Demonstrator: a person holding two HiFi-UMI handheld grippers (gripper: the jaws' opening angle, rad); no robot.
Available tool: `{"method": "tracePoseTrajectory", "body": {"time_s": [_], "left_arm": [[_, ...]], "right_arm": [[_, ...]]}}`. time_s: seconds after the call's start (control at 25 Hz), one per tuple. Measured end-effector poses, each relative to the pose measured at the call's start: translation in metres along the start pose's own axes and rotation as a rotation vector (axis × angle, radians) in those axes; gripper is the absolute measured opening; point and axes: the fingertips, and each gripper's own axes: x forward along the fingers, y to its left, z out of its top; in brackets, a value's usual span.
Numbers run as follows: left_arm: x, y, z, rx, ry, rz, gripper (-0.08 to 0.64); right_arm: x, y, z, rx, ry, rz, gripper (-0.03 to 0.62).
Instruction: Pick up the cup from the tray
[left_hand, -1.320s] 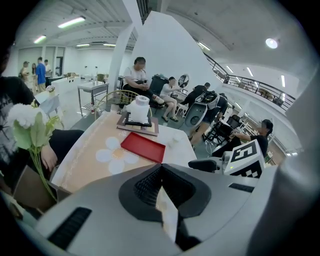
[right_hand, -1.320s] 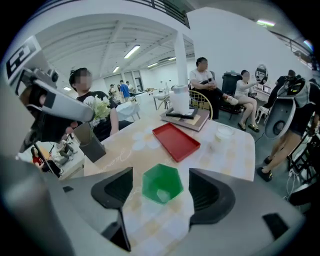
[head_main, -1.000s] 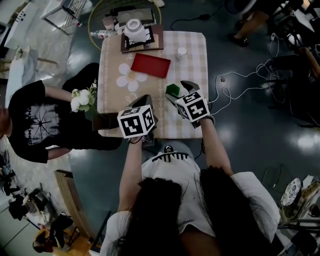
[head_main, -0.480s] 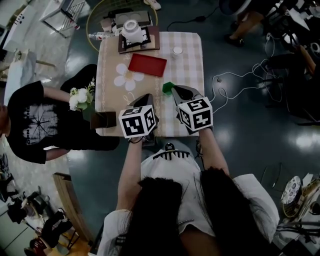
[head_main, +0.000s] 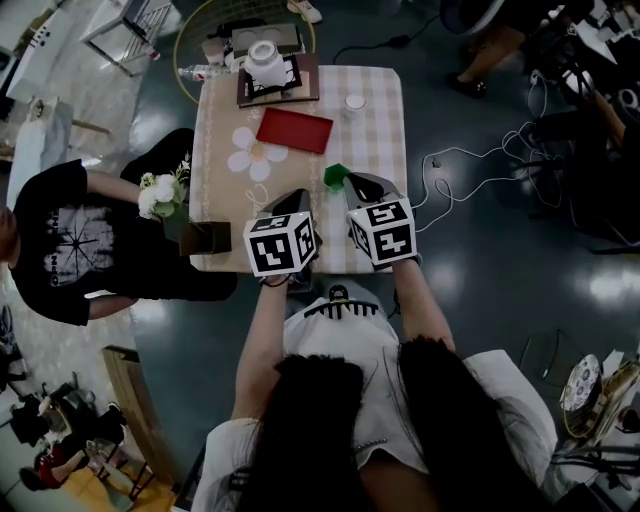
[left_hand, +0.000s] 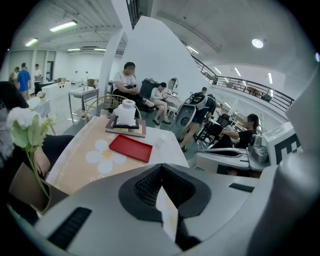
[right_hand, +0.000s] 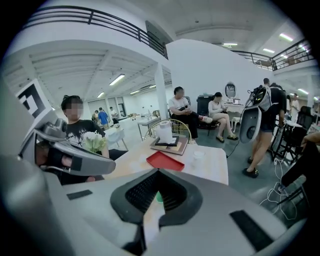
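Cup (head_main: 355, 100) standing on checked surface (head_main: 385, 150) just beside bare red tray (head_main: 295, 130), not on it. Right claw (head_main: 352, 182) just closed on nothing, near green object (head_main: 336, 175); left claw (head_main: 296, 196) shut, empty. Fits cup already taken off tray, or not yet set there.

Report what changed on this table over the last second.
The right claw has just been closing and now stands shut, nothing between its jaws; it drew back slightly toward the person. The left claw, shut and empty, the red tray, the green thing and the small white cup stayed put.
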Motion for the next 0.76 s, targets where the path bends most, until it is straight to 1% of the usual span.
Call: {"method": "tracePoseTrajectory", "body": {"time_s": [0.24, 0.48, 0.76], "left_arm": [[-0.005, 0.001, 0.008, 0.005, -0.026, 0.003, 0.008], [-0.006, -0.002, 0.008, 0.007, -0.032, -0.006, 0.008], [-0.012, -0.007, 0.007, 0.05, -0.038, -0.047, 0.008]], "right_arm": [[0.006, 0.004, 0.002, -0.021, 0.011, 0.005, 0.009], [0.005, 0.008, 0.002, -0.033, 0.021, 0.002, 0.009], [0.004, 0.005, -0.006, -0.041, 0.024, -0.016, 0.009]]}}
